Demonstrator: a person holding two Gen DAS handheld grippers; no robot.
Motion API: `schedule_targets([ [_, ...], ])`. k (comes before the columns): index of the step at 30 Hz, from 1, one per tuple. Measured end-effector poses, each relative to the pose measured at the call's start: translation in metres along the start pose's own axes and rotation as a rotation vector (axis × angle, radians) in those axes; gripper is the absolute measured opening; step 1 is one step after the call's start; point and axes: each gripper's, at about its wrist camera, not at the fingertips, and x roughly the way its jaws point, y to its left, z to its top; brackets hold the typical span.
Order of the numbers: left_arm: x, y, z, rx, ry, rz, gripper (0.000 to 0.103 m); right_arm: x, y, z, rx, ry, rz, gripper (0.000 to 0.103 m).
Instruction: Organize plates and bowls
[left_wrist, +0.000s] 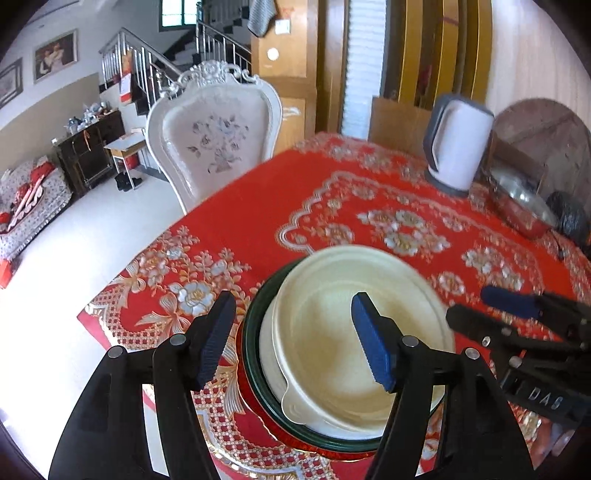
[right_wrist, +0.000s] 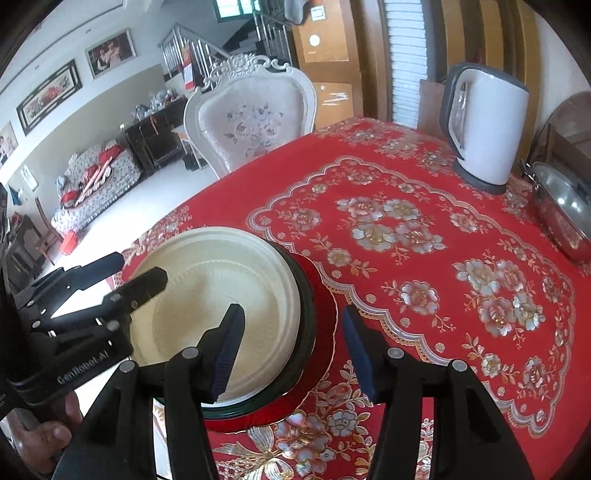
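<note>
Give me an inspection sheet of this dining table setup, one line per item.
Surface: table under a red floral tablecloth.
Job's things: cream plate on top of a stack, over a dark green plate and a red plate.
Clutter: white kettle and steel pot at the far side.
Claws: left claw open above the cream plate; right claw open over the stack's edge, holding nothing.
Cables: nothing seen.
Surroundings: white ornate chair, staircase, framed pictures, sofa.

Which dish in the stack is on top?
The cream bowl, with a small tab handle. It sits inside the dark green-rimmed plate, which rests on the red plate at the bottom.
</note>
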Motion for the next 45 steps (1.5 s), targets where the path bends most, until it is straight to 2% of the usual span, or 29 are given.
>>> schedule_targets([
  [4, -0.008, 0.0, -0.001, -0.038, -0.054, 0.002, 0.066, -0.003, 0.004, -0.005, 0.003, -0.043, -0.023, 0.062],
  [8, -0.015, 0.004, -0.004, -0.084, -0.098, 0.001, 0.066, -0.003, 0.008, -0.008, 0.01, -0.065, -0.034, 0.062],
  [10, -0.016, 0.004, -0.006, -0.097, -0.11, 0.071, 0.066, -0.005, 0.009, -0.01, 0.011, -0.09, -0.053, 0.063],
  [14, -0.018, -0.006, -0.007, -0.034, -0.13, 0.16, 0.066, -0.004, 0.012, -0.011, 0.003, -0.116, -0.074, 0.066],
  [18, -0.019, -0.011, -0.01, -0.002, -0.139, 0.205, 0.066, -0.001, 0.014, -0.012, 0.007, -0.131, -0.068, 0.066],
  [29, -0.016, -0.006, -0.01, -0.026, -0.13, 0.094, 0.066, 0.001, 0.016, -0.012, -0.001, -0.134, -0.069, 0.067],
  [33, -0.018, -0.007, -0.009, -0.01, -0.145, 0.086, 0.066, 0.003, 0.016, -0.013, -0.005, -0.126, -0.067, 0.067],
  [35, -0.017, -0.007, -0.009, -0.006, -0.141, 0.071, 0.071, 0.004, 0.016, -0.013, -0.003, -0.126, -0.069, 0.067],
  [37, -0.016, -0.005, -0.009, -0.013, -0.136, 0.037, 0.071, 0.003, 0.015, -0.013, -0.001, -0.126, -0.073, 0.067],
  [45, -0.017, -0.006, -0.01, 0.008, -0.146, 0.058, 0.071, 0.0, 0.01, -0.015, 0.008, -0.129, -0.087, 0.067],
])
